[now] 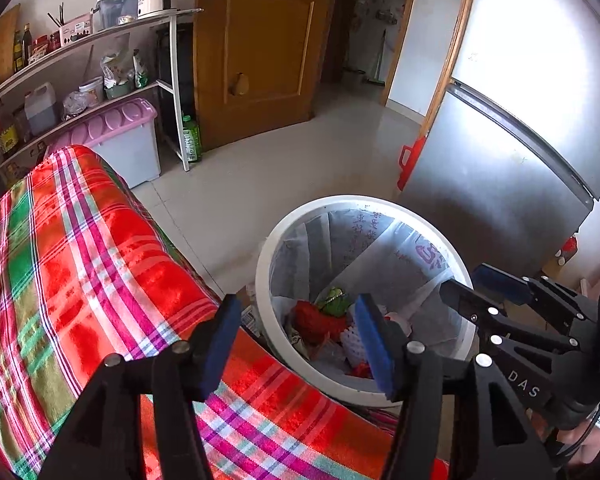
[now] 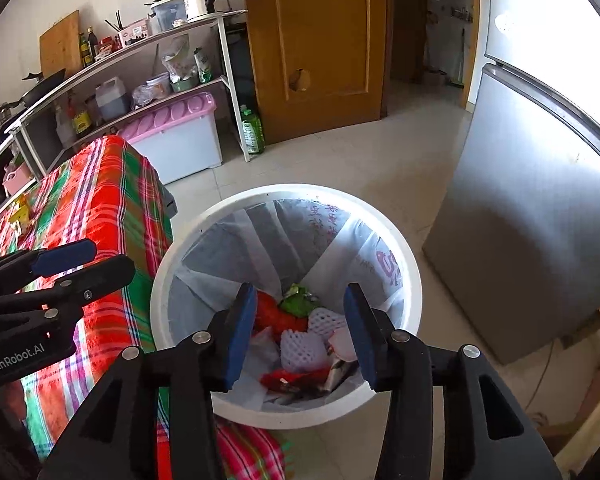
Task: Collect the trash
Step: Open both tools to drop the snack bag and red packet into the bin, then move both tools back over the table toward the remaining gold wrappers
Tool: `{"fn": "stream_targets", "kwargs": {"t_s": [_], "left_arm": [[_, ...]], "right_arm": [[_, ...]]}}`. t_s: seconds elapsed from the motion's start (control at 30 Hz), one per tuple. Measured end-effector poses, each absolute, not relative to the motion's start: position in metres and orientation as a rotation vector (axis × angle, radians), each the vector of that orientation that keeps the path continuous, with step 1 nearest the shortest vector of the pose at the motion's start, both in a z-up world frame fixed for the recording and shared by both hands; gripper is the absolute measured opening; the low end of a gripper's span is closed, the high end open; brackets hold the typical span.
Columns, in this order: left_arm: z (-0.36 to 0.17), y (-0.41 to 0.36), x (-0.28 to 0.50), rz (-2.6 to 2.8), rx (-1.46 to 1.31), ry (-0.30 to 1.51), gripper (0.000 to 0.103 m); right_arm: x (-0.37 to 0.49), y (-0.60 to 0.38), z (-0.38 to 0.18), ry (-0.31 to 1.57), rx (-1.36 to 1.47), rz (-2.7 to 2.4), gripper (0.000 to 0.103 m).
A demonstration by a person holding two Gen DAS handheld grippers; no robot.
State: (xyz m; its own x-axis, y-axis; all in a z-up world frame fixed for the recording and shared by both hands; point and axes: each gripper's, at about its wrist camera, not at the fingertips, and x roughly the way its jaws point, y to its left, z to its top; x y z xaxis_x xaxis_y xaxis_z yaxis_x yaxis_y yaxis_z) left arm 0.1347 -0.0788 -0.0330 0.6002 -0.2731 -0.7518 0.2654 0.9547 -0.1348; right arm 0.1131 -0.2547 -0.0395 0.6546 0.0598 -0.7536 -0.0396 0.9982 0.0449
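Note:
A white round bin [image 2: 380,404] lined with a clear printed bag stands on the floor beside the table. Trash lies at its bottom: a red wrapper [image 2: 272,314], a green crumpled piece [image 2: 298,304], white foam fruit nets [image 2: 302,348] and silver foil [image 2: 340,372]. My right gripper [image 2: 300,336] hangs open over the bin's mouth, nothing between its blue pads. My left gripper [image 1: 296,340] is open too, above the table's edge and the bin's [image 1: 262,280] near rim, empty. The right gripper [image 1: 484,292] shows at the right of the left wrist view, the left gripper [image 2: 96,258] at the left of the right wrist view.
The table wears a red, green and pink plaid cloth [image 1: 80,260]; yellow wrappers [image 2: 20,212] lie at its far end. A grey fridge [image 2: 540,220] stands right of the bin. Behind are a pink-lidded storage box [image 2: 176,136], a white shelf rack [image 2: 220,20] and a wooden door [image 2: 320,40].

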Motion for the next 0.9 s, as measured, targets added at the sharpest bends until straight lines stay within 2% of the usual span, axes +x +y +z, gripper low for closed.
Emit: {"fn": "stream_targets", "kwargs": {"t_s": [0.9], "left_arm": [[-0.001, 0.017, 0.103, -0.158, -0.090, 0.774, 0.065]], "right_arm": [[0.104, -0.184, -0.010, 0.778, 0.000, 0.175, 0.047]]}}
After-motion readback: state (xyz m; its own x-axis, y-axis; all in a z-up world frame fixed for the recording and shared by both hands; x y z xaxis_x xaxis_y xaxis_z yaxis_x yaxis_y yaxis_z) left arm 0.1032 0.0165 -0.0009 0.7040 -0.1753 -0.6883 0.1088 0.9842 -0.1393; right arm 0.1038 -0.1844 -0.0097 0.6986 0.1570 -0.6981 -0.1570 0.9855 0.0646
